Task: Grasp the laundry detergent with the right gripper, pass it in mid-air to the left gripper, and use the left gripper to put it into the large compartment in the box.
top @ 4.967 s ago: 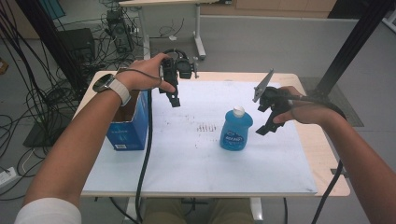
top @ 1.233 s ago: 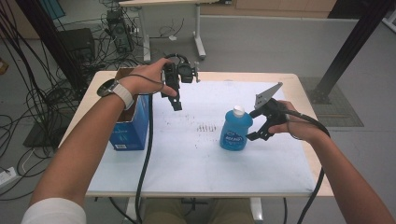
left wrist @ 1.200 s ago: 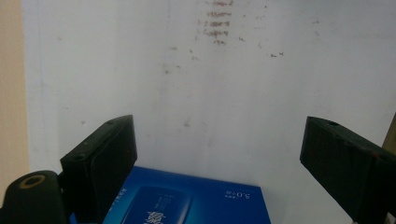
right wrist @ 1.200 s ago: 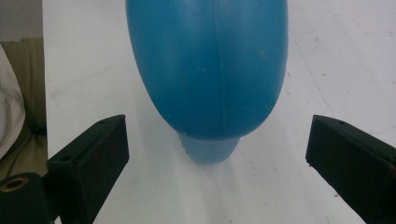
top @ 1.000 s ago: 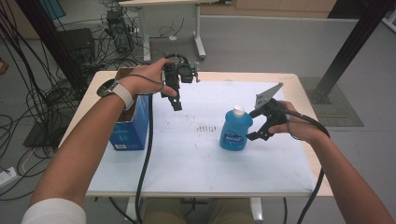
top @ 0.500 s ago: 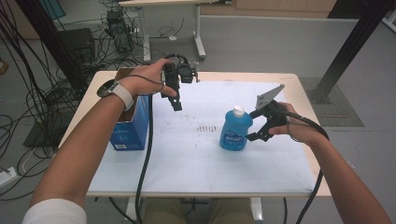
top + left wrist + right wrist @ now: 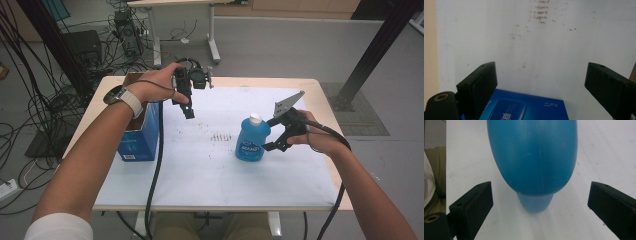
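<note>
White-covered desk (image 7: 200, 185), blue bottle (image 7: 252, 140) and blue box (image 7: 140, 140) standing on it.

Nearest, bare white sheet is lying before the person. Mid-desk, the right tool (image 7: 274, 135) is gaping wide just beside the upright bottle, not gripping it; the left tool (image 7: 186, 106) is hanging wide and empty beside the box. Beyond, cables (image 7: 45, 100) are sprawling over grey floor (image 7: 280, 45).
</note>
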